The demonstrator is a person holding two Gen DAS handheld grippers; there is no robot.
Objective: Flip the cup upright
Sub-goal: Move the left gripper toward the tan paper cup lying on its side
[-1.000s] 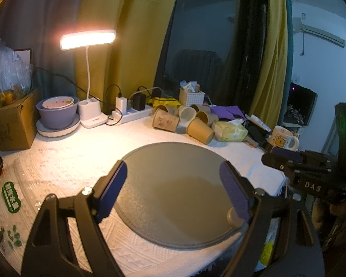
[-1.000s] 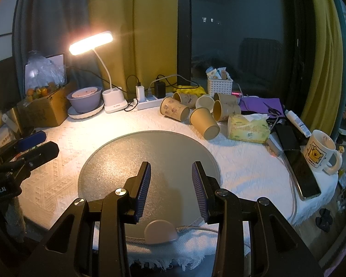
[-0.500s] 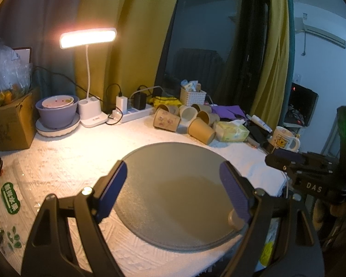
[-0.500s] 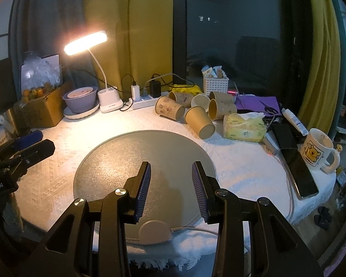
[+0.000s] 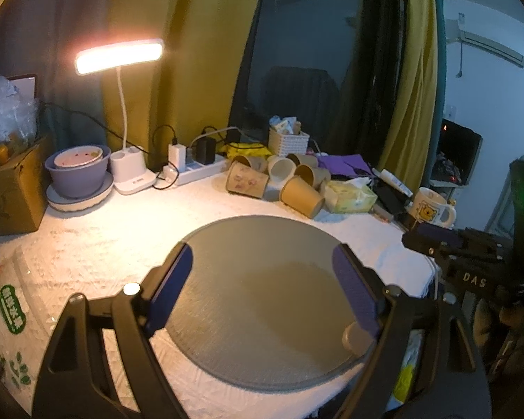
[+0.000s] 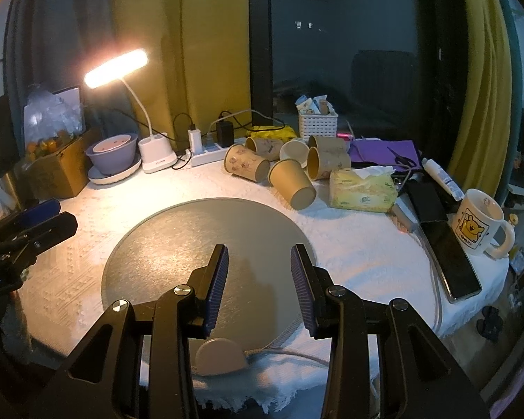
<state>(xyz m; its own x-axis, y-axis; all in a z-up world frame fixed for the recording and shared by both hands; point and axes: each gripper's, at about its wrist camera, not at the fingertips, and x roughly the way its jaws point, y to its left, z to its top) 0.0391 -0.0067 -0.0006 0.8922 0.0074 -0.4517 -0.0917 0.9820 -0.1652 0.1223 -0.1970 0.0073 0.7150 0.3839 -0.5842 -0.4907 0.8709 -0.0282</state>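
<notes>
Several paper cups lie on their sides in a cluster at the far side of the table. The nearest is a plain brown cup [image 6: 293,188] [image 5: 301,196] with its base toward me; beside it lies a patterned cup [image 6: 246,167] [image 5: 246,183]. My left gripper [image 5: 262,279] is open wide and empty above the round grey mat [image 5: 258,307]. My right gripper [image 6: 259,272] is open and empty above the mat's [image 6: 178,244] near edge. Each gripper shows at the edge of the other's view.
A lit desk lamp [image 6: 117,68], a purple bowl on a plate [image 6: 113,153], a power strip [image 6: 206,157], a tissue pack [image 6: 361,190], a white basket [image 6: 318,120], a phone [image 6: 450,255] and a bear mug [image 6: 478,225] ring the mat. A cardboard box [image 5: 7,195] stands left.
Both views have shifted slightly; the right gripper has drifted a little right and nearer the cups. Both grippers stay open and empty.
</notes>
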